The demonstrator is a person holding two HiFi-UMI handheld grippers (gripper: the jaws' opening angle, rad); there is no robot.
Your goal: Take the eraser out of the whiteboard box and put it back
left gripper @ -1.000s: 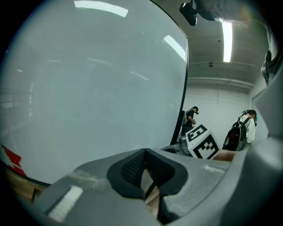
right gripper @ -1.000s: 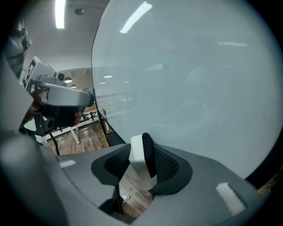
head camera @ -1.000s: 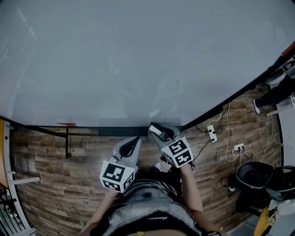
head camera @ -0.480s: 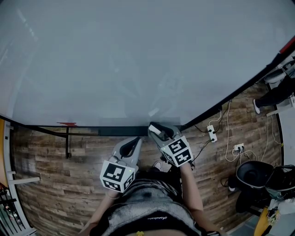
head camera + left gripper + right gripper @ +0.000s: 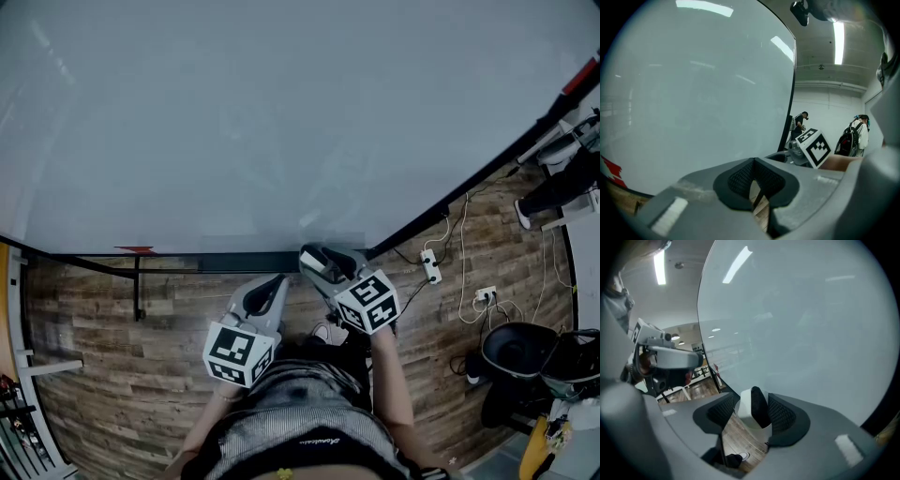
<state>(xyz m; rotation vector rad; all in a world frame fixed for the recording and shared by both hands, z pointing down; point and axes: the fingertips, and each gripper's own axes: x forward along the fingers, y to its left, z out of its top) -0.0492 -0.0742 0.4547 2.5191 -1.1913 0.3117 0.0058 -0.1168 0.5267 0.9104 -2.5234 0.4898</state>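
I stand in front of a big whiteboard (image 5: 281, 112). Its dark box (image 5: 239, 264) runs along the board's bottom edge. My right gripper (image 5: 320, 259) is at the right end of that box, and its jaws are opening. The white and black eraser (image 5: 750, 405) is between its pads, resting against the right pad, with a gap to the left one. The eraser (image 5: 315, 262) shows as a pale block at the jaw tips in the head view. My left gripper (image 5: 266, 290) hovers just below the box, shut and empty, with its pads (image 5: 740, 180) meeting at the tips.
The floor is wood plank (image 5: 112, 328). A power strip with cables (image 5: 431, 272) and a black round bin (image 5: 514, 352) lie to the right. A red mark (image 5: 137, 251) sits at the board's lower left. People stand in the far background (image 5: 800, 124).
The right gripper has rolled a little and its jaws have spread wider around the eraser. The left gripper has kept still.
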